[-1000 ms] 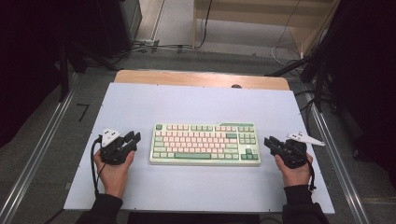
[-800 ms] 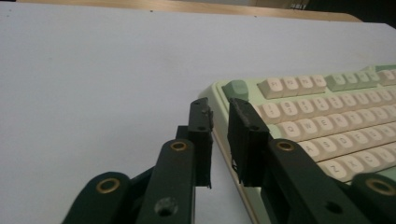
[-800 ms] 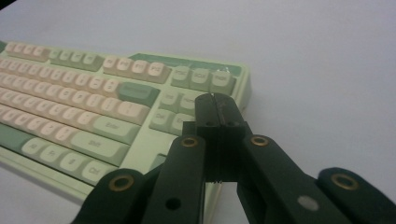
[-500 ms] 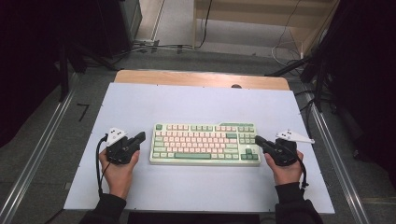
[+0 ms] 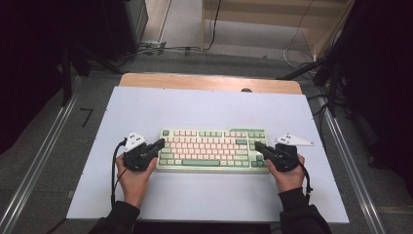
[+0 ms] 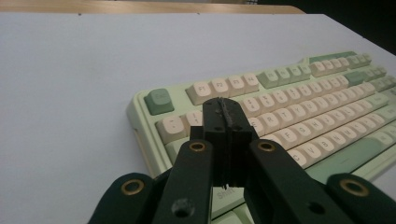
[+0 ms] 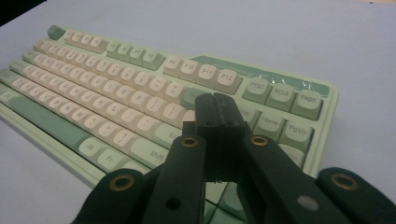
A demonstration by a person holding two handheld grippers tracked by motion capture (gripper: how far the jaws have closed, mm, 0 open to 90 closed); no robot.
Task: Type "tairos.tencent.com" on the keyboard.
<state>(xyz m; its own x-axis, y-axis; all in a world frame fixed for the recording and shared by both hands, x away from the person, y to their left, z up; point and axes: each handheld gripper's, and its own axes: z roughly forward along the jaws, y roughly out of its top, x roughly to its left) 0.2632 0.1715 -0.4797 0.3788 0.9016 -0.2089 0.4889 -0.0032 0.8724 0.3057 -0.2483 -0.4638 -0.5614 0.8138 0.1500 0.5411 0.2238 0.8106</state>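
The keyboard (image 5: 213, 149) lies centred on the desk (image 5: 204, 105). At its left end, the left gripper (image 5: 157, 145) has fingers clenched, empty, over the keys; at its right end, the right gripper (image 5: 258, 146) likewise. The gripper views show key legends.

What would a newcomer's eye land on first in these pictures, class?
The green and cream keyboard on the white table, near its front edge. At its left end sits the left hand-held gripper, at its right end the right hand-held gripper, both with jaws shut and empty, tips over the outer keys.
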